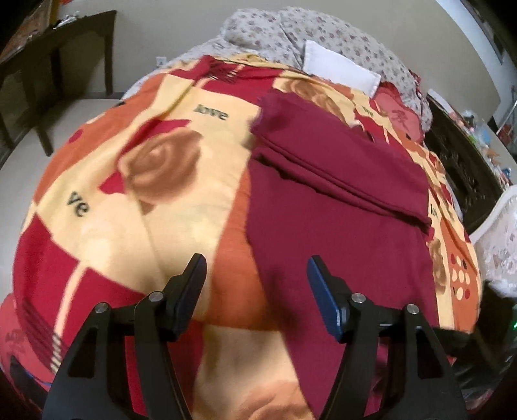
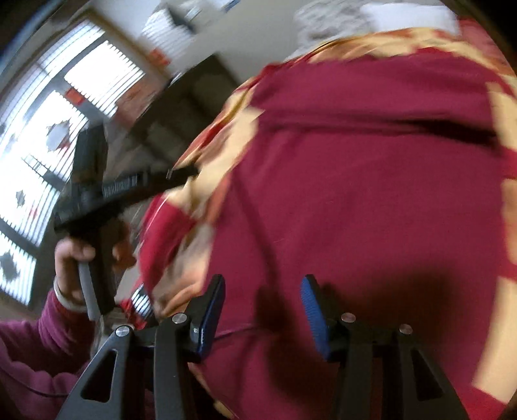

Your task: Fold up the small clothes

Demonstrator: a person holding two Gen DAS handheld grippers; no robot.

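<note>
The garment (image 1: 339,200) lies on the bedspread (image 1: 155,155), pillows (image 1: 323,35) behind.

Black claw (image 1: 257,274) frames with silver screws, blue finger pads (image 2: 311,310), magenta sleeve (image 2: 29,352), bare hand (image 2: 69,255)

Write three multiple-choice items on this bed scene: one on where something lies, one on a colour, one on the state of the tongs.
1. Where does the white folded cloth lie?
A. on the far side of the maroon garment, near the floral pillows
B. between the left tongs
C. on the dark wooden table

2. What colour is the garment spread on the patterned bedspread?
A. white
B. maroon
C. green

3. How do the right tongs stand?
A. shut on the garment
B. shut on nothing
C. open, with nothing between them

Answers:
1 A, it sits beyond the garment, by the pillows.
2 B, both views show dark red fabric.
3 C, a clear gap shows between the blue pads.
</note>
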